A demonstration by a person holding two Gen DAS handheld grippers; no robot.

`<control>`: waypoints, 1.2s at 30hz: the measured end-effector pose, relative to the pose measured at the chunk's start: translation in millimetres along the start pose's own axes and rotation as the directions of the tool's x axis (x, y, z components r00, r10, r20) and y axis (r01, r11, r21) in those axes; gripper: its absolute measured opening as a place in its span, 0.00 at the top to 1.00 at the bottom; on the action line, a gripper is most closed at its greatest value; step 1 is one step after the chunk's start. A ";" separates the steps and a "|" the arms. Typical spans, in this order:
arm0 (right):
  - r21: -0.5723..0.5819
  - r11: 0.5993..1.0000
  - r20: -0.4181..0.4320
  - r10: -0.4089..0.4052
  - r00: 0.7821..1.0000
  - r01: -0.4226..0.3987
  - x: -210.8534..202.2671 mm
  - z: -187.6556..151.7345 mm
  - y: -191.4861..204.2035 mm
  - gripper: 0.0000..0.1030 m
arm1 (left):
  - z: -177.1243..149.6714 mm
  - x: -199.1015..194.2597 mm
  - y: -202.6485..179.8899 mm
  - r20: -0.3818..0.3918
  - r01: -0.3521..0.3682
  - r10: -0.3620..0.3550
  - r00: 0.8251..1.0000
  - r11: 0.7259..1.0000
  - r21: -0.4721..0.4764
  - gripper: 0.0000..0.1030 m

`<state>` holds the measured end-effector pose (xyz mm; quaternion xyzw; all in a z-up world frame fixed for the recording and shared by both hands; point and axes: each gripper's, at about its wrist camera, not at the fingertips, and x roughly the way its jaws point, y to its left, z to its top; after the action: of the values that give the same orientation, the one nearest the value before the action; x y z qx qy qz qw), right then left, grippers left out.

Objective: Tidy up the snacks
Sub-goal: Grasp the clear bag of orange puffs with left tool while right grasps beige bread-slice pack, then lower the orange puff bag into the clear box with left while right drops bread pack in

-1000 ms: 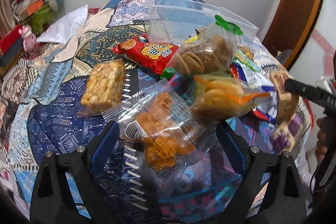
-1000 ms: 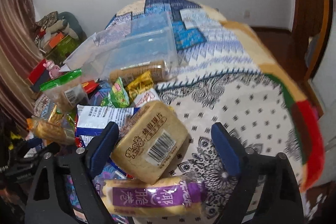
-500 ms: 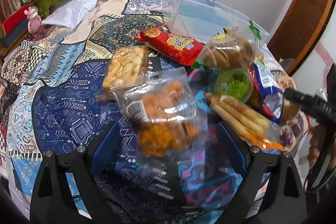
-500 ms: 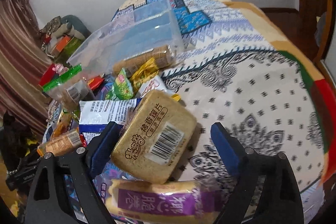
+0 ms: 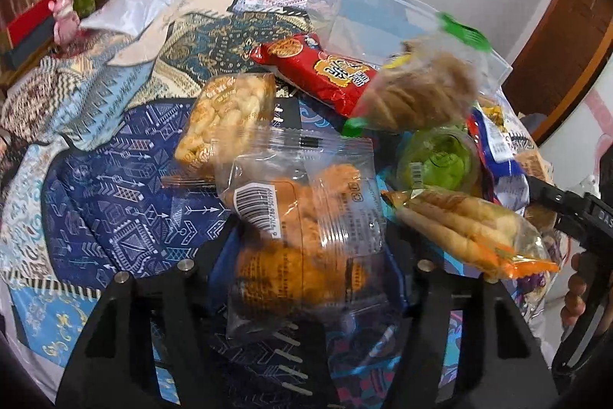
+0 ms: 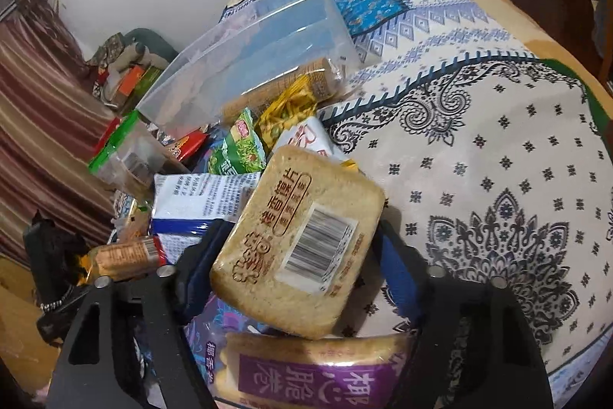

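Observation:
In the left wrist view my left gripper [image 5: 310,255] is closing its jaws on a clear packet of orange fried snacks [image 5: 306,217]. Its blue pads touch both sides of the wrapper. In the right wrist view my right gripper [image 6: 299,244] is closing its jaws on a wrapped slab of toast slices [image 6: 302,236] with a barcode label. The pads meet its two long edges. Both packets lie in a heap of snacks on a patterned bedspread [image 5: 115,186]. A clear plastic storage box [image 5: 383,14] [image 6: 268,37] stands behind the heap.
Around the left grip lie a yellow puffed-snack packet [image 5: 226,117], a red biscuit packet [image 5: 322,71], a bag of round biscuits [image 5: 417,94], a green cup [image 5: 440,160] and a packet of sticks [image 5: 471,229]. A purple packet [image 6: 318,370] and a blue-white bag [image 6: 199,198] adjoin the toast.
Both pairs of jaws have narrowed from wide open onto their packets. The left gripper has come in over the orange snack packet; the right has sunk a little toward the toast.

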<state>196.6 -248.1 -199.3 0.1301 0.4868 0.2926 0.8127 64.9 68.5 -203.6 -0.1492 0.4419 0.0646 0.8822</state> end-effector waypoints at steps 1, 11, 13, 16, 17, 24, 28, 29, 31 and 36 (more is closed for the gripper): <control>-0.016 1.000 -0.001 -0.016 1.000 0.016 1.0 -0.5 3.2 0.36 | -0.5 -2.5 -0.2 0.005 -0.001 0.001 1.000 1.000 0.004 0.38; -0.078 0.993 0.082 -0.084 0.993 0.090 -19.9 -0.9 13.9 0.49 | 16.9 -48.6 2.0 0.124 -0.003 0.001 0.992 1.000 0.021 0.39; -0.085 0.992 0.102 -0.090 0.991 0.098 -25.6 1.6 15.2 0.49 | 23.5 -57.6 1.3 0.150 -0.004 -0.001 0.989 1.000 0.030 0.39; -0.100 0.989 0.142 -0.097 0.985 0.112 -35.3 6.4 18.5 0.49 | 33.5 -68.0 -1.1 0.183 -0.002 -0.006 0.983 0.999 0.042 0.39; -0.104 0.988 0.154 -0.096 0.983 0.113 -37.8 8.8 19.6 0.49 | 38.5 -70.2 -2.1 0.193 0.000 -0.008 0.981 0.999 0.045 0.39; -0.145 0.983 0.228 -0.073 0.971 0.109 -50.8 30.1 36.9 0.49 | 73.2 -73.3 -14.0 0.244 0.000 -0.020 0.970 0.997 0.080 0.39; -0.170 0.980 0.264 -0.057 0.963 0.105 -52.2 47.3 47.1 0.49 | 96.9 -72.0 -25.7 0.275 -0.006 -0.027 0.961 0.993 0.119 0.39; -0.176 0.979 0.272 -0.053 0.961 0.104 -51.2 52.7 49.9 0.49 | 100.6 -71.3 -27.3 0.277 -0.004 -0.031 0.960 0.992 0.123 0.39; -0.187 0.977 0.284 -0.048 0.958 0.105 -50.0 59.5 54.2 0.49 | 112.4 -67.4 -30.7 0.279 0.011 -0.047 0.959 0.992 0.128 0.39; -0.205 0.974 0.306 -0.031 0.951 0.097 -42.5 80.4 63.7 0.49 | 138.0 -51.7 -37.4 0.277 0.028 -0.067 0.959 0.990 0.140 0.39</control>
<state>229.0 -217.3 -97.7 0.0677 0.3263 0.2941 0.8958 148.0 78.2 -76.7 -0.0892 0.3120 0.0339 0.9453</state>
